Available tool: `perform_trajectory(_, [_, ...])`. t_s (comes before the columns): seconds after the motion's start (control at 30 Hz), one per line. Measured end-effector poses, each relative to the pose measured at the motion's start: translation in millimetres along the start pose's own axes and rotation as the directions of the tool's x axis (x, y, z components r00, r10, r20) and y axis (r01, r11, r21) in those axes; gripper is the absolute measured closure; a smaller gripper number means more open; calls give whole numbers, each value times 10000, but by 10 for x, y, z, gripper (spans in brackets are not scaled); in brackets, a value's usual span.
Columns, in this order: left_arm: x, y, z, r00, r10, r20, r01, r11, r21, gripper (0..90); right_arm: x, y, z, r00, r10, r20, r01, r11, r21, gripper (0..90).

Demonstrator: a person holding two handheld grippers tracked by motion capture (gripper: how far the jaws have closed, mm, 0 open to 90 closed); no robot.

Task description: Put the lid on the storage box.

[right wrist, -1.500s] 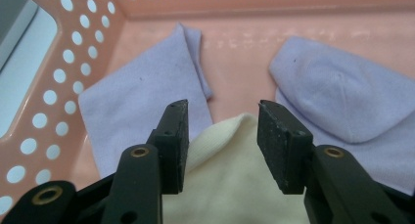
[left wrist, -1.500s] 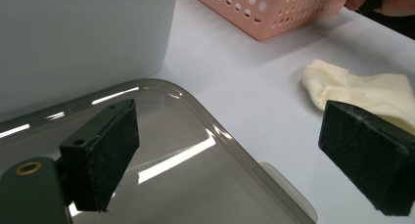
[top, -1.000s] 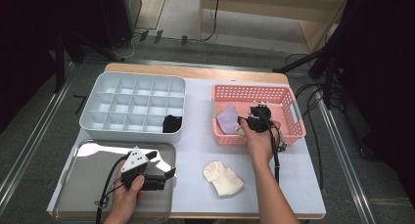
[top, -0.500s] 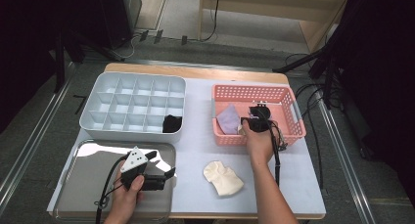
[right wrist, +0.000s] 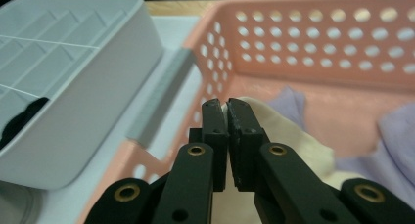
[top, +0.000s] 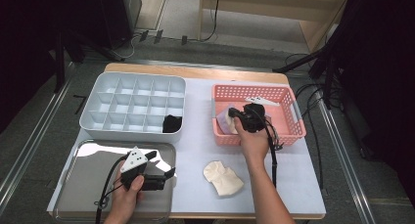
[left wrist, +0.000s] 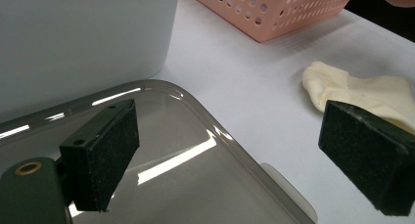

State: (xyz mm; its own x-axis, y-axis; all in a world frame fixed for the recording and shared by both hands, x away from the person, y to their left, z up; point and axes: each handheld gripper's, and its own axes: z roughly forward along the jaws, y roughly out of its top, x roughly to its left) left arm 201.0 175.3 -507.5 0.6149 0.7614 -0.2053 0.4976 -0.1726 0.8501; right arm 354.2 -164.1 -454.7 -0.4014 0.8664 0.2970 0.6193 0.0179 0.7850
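Steel tray (top: 93,155) at the surface's near left carries the left gripper (top: 164,166), jaws wide apart with nothing between them, apparently waiting beside the cream sock (top: 222,177) lying on the white surface (top: 195,136); further right, inside the pink basket (top: 288,114), the right gripper (right wrist: 228,106) has just closed, its jaws now clamped on a cream sock's fold (right wrist: 288,131), seemingly to draw it out. Compared with a second ago that gripper sits slightly higher; the left one is unmoved.

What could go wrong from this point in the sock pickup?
The right tool pinches only a thin fold of the cream sock inside the pink basket, so it may slip out. The lavender cloth touches that sock and could drag along.
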Motion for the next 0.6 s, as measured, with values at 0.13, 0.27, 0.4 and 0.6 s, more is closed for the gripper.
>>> perform_trajectory(0.13, [2, -1, -6, 10000, -18, 43, 18, 10000, 16, 85, -192, -30, -54, 9967, 586, 558, -591, 9982, 63, 866])
perform_trajectory(0.27, [1, 1, 0, 10000, 24, 10, -24, 10000, 37, 85, -400, -80, -95, 9870, 929, 1313, -988, 9943, 399, 858])
perform_trajectory(0.4, [0, 2, 5, 10000, 35, -8, -35, 10000, 56, 84, -495, -126, -122, 9694, 1208, 2136, -1366, 9887, 609, 844])
perform_trajectory(0.6, [-1, 2, 4, 10000, 37, -16, -37, 10000, 55, 85, -531, -121, -136, 9576, 1103, 2663, -1277, 9906, 491, 754])
